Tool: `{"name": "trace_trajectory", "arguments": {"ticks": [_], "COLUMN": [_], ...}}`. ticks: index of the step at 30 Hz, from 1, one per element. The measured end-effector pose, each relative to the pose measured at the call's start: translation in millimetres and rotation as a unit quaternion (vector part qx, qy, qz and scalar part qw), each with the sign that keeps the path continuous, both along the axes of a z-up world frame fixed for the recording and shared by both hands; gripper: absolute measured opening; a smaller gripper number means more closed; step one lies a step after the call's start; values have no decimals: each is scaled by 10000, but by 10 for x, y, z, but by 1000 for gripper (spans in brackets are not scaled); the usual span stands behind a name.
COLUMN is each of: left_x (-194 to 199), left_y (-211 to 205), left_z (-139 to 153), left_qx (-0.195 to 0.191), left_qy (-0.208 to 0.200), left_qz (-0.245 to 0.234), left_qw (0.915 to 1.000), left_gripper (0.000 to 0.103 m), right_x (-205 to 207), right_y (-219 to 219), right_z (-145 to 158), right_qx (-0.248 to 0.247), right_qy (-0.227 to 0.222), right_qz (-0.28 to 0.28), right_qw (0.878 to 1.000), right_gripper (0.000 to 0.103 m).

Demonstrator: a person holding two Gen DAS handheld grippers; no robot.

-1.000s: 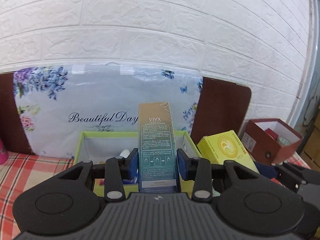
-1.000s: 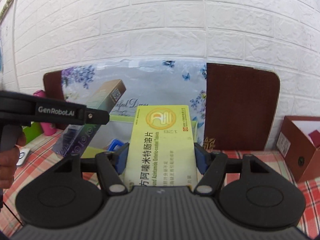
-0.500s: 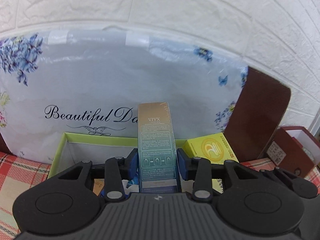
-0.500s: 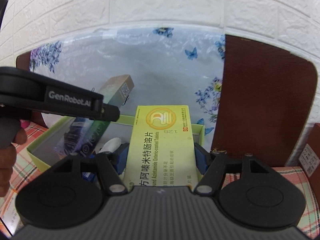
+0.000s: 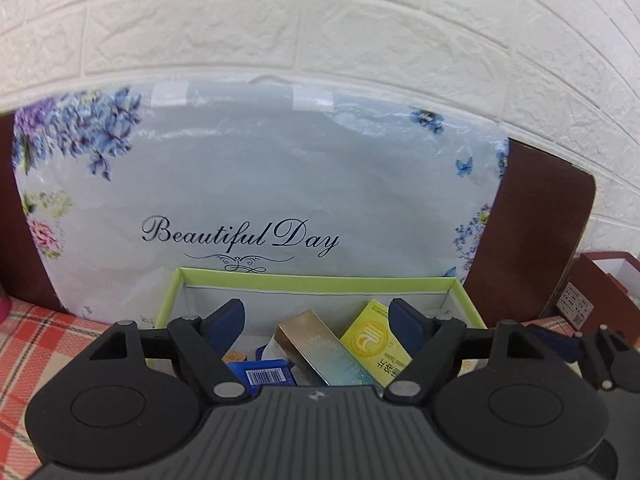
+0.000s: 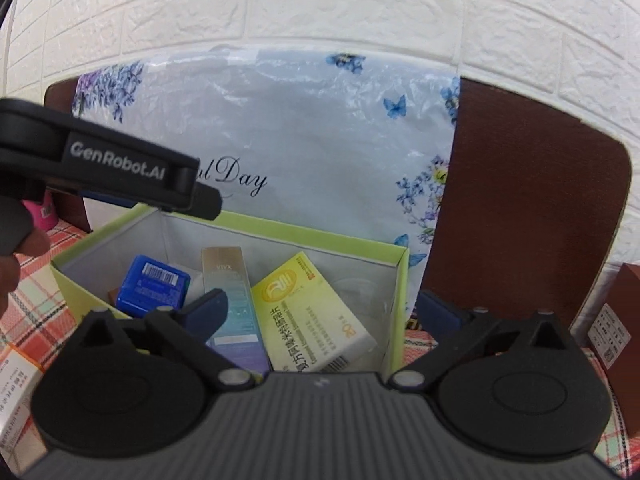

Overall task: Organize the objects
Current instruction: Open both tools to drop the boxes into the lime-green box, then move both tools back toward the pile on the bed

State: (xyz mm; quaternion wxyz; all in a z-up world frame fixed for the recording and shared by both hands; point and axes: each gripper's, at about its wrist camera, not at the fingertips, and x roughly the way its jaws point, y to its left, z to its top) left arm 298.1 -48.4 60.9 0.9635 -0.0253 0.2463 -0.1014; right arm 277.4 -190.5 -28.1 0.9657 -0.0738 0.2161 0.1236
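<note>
A green-rimmed box (image 5: pixel 312 278) stands open in front of a floral bag. Inside it lie a teal and gold VIVX carton (image 5: pixel 320 350), a yellow medicine carton (image 5: pixel 376 340) and a small blue box (image 5: pixel 268 374). My left gripper (image 5: pixel 317 312) hovers over the near rim, jaws opening, its pads touching nothing. From the right wrist the same VIVX carton (image 6: pixel 232 300), yellow carton (image 6: pixel 304 308) and blue box (image 6: pixel 154 286) rest loose in the green box (image 6: pixel 320 240). My right gripper (image 6: pixel 322 304) is above them, jaws opening wide, pads clear of both cartons.
A "Beautiful Day" floral bag (image 5: pixel 240 200) and a brown board (image 5: pixel 536 232) lean on the white brick wall. A red-brown carton (image 5: pixel 600 292) sits at the right on the plaid cloth (image 5: pixel 40 340). A pink item (image 6: pixel 40 212) and an orange-white carton (image 6: pixel 16 380) lie left.
Both grippers came forward and down over the green box. The left let go of the VIVX carton and the right let go of the yellow carton; both cartons now lie inside.
</note>
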Motion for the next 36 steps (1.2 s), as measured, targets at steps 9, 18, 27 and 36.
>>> {"name": "trace_trajectory", "arguments": {"ticks": [9, 18, 27, 36], "left_x": [-903, -1622, -1834, -1903], "left_y": [-56, -10, 75, 194], "left_z": [270, 123, -132, -372], "left_qx": [457, 484, 545, 571], "left_qy": [-244, -70, 365, 767], "left_qz": [11, 51, 240, 366], "left_qw": [9987, 9988, 9976, 9947], "left_gripper": [85, 86, 86, 86], "right_x": [-745, -1519, -1896, -2029], "right_y": [-192, -358, -413, -408], "right_z": [285, 236, 75, -86], "right_qx": [285, 608, 745, 749], "right_qy": [-141, 74, 339, 599], "right_qz": [-129, -355, -419, -470], "right_qw": [9994, 9975, 9958, 9943], "right_gripper": [103, 103, 103, 103]}}
